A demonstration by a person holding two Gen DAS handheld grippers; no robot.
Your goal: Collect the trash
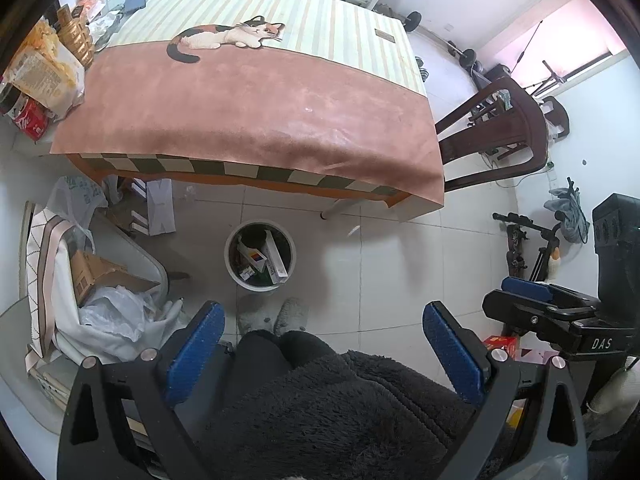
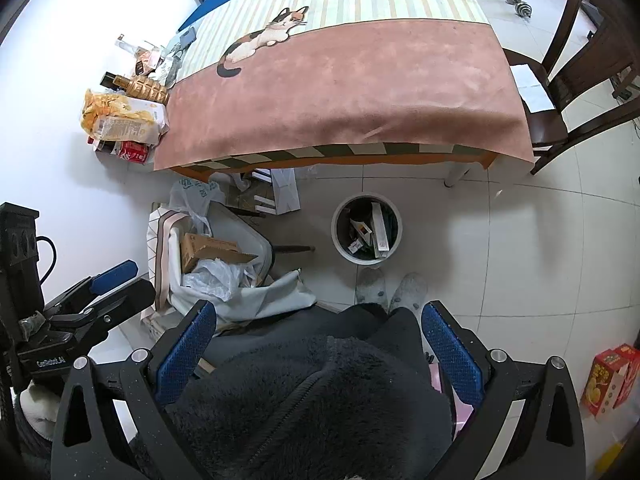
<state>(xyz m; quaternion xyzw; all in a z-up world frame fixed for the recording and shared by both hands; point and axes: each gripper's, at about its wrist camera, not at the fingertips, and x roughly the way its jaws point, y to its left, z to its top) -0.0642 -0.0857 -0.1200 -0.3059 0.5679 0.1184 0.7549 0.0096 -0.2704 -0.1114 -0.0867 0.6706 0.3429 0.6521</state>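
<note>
A round white trash bin (image 1: 259, 256) stands on the tiled floor in front of the table, with boxes and cartons inside; it also shows in the right wrist view (image 2: 366, 227). My left gripper (image 1: 322, 356) is open and empty, held high above my lap and slippers, well short of the bin. My right gripper (image 2: 318, 354) is open and empty too, at a similar height. Each gripper shows in the other's view: the right one at the right edge (image 1: 532, 300), the left one at the left edge (image 2: 108, 284).
A table with a pink and striped cat cloth (image 1: 248, 100) carries snack bags and a red carton (image 1: 34, 120) at its left end. A chair piled with a cardboard box and plastic bags (image 1: 104, 300) stands left. A dark wooden chair (image 1: 500, 132) stands right. A red box (image 2: 610, 376) lies on the floor.
</note>
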